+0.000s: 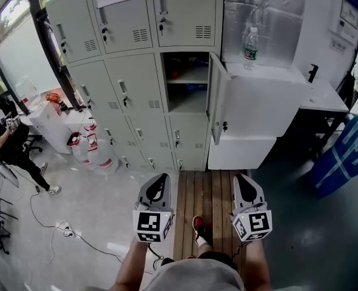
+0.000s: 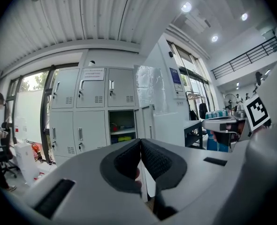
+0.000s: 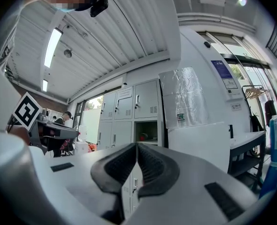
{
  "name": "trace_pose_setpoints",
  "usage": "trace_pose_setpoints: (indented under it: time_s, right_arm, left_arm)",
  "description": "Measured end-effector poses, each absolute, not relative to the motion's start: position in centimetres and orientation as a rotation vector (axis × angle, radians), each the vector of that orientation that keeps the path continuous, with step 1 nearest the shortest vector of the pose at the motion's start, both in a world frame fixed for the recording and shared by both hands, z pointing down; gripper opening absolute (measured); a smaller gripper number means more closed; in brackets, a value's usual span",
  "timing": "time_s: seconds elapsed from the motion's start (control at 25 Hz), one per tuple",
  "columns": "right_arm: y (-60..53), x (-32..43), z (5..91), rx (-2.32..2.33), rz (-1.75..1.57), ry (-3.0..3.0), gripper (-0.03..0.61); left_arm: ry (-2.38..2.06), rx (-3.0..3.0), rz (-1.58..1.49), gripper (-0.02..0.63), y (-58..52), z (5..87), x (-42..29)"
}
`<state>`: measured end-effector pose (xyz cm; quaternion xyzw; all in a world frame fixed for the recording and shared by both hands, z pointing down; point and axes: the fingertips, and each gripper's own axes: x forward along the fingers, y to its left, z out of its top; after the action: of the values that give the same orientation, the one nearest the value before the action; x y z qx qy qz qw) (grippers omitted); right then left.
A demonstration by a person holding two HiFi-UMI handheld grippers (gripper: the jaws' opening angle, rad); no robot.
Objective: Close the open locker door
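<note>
Grey lockers (image 1: 136,71), one door (image 1: 216,96) open; wooden decking (image 1: 206,193) below; left tongs (image 2: 141,143), right tongs (image 3: 136,146) pressed together.

Pale grey lockers (image 1: 136,77), brown slatted platform (image 1: 206,190), red shoe (image 1: 197,224) and silver foil panel (image 1: 276,17)

We are in a staff corner of an industrial hall, part workshop, part lab. We see a bank of grey steel lockers (image 1: 136,83) on a bare concrete floor (image 1: 100,205) with loose cables (image 1: 85,241), a ribbed metal ceiling (image 2: 105,18) with spotlights (image 2: 186,6) (high overhead), a railed gallery (image 2: 246,57), and a person (image 1: 3,141) seated working by the glass wall (image 1: 21,53).
</note>
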<state>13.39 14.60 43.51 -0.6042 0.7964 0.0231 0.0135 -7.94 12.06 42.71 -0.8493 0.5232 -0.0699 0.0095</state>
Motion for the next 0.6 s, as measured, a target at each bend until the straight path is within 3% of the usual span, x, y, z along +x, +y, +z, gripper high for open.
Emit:
trace_pose_setpoints:
  time_s: [0.6]
  right_arm:
    - [-2.4,16.7,45.4,-1.808,-0.030,2.574,0.028]
  left_arm:
    - [1.692,-2.647,-0.285,0.021,-3.5,43.5,-3.7]
